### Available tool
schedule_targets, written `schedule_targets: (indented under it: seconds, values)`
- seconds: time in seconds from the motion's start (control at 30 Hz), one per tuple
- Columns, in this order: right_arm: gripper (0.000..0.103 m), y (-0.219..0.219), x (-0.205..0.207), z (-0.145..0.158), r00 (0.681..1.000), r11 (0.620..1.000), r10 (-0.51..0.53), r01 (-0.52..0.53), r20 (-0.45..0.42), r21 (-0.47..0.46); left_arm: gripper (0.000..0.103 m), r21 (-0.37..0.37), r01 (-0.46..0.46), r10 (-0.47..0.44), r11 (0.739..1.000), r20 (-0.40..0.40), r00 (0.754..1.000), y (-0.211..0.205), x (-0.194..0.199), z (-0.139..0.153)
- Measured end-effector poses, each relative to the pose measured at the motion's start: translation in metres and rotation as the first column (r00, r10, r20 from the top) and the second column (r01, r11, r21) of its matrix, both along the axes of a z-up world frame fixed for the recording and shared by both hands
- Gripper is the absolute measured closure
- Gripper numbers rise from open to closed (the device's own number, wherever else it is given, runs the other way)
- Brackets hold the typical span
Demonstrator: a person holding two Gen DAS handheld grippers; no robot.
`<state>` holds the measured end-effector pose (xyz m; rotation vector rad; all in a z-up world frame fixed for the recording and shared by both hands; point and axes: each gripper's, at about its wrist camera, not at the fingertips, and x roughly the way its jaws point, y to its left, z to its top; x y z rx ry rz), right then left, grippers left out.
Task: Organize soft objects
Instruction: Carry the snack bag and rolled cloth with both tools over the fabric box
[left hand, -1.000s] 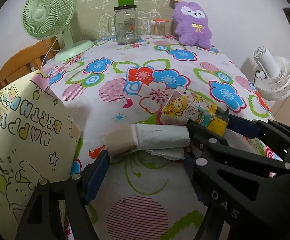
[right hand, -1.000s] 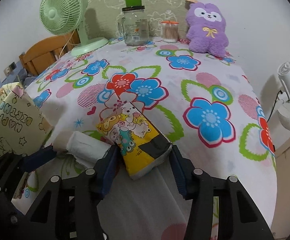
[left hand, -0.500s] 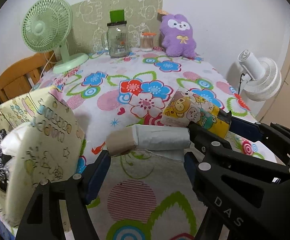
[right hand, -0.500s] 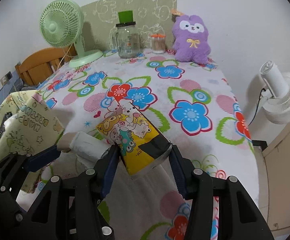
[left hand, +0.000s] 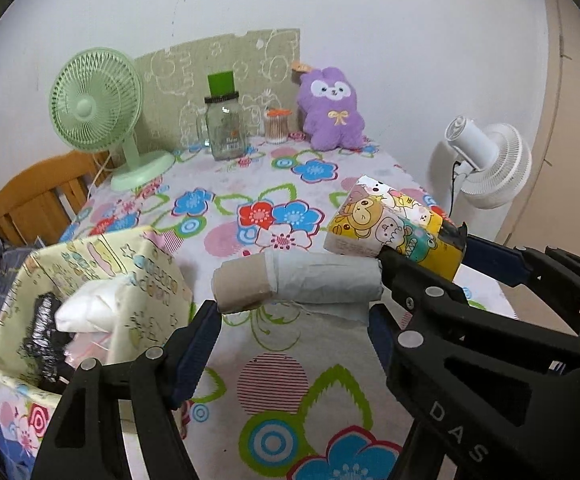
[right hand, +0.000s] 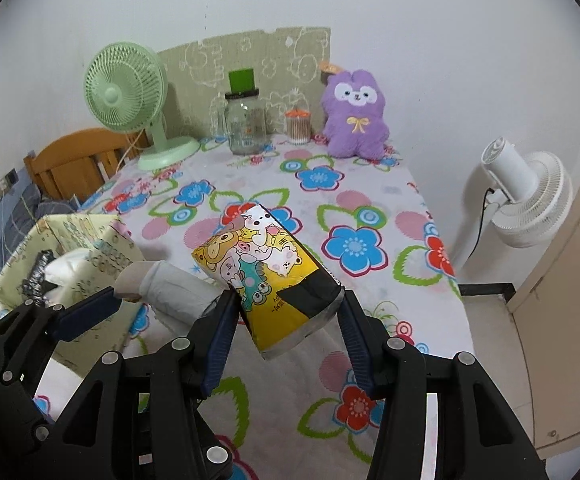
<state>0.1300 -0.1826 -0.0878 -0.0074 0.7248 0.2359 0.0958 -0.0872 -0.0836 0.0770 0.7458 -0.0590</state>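
- Grippers up: left gripper [left hand: 294, 320] clamps the paper roll [left hand: 302, 282], right gripper [right hand: 286, 320] pinches the tissue pack [right hand: 268, 270].
- Carry step, I'd say; next swing both over the bag [left hand: 86, 272].

Both views bright, evenly lit; soft diffuse indoor light, source not visible. White wall [left hand: 370, 20] flat, no hotspots. Shadows faint: soft one behind green fan [right hand: 124, 88] on wall, weak ones on floral tablecloth [left hand: 274, 380]. Small glints on glass jar [right hand: 246, 124]. Strong fisheye bend; dark vignette in corners, straight lines curve near rim. Centre sharp; slight softness toward edges. No motion blur evident.
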Motion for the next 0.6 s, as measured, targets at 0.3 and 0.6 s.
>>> schedule_targets:
  seconds: [0.3, 0.6]
  values:
    - [0.049, -0.002, -0.031, 0.027, 0.998, 0.998, -0.057, 0.057, 0.030, 0.019, 0.026, -0.016, 0.031, -0.031, 0.999, 0.038, 0.999, 0.003, -0.023, 0.024]
    - [0.049, -0.001, -0.053, 0.047, 0.994, 0.997, -0.078, 0.075, 0.071, 0.033, 0.026, -0.012, 0.055, -0.053, 0.998, 0.088, 0.995, 0.007, -0.041, 0.044]
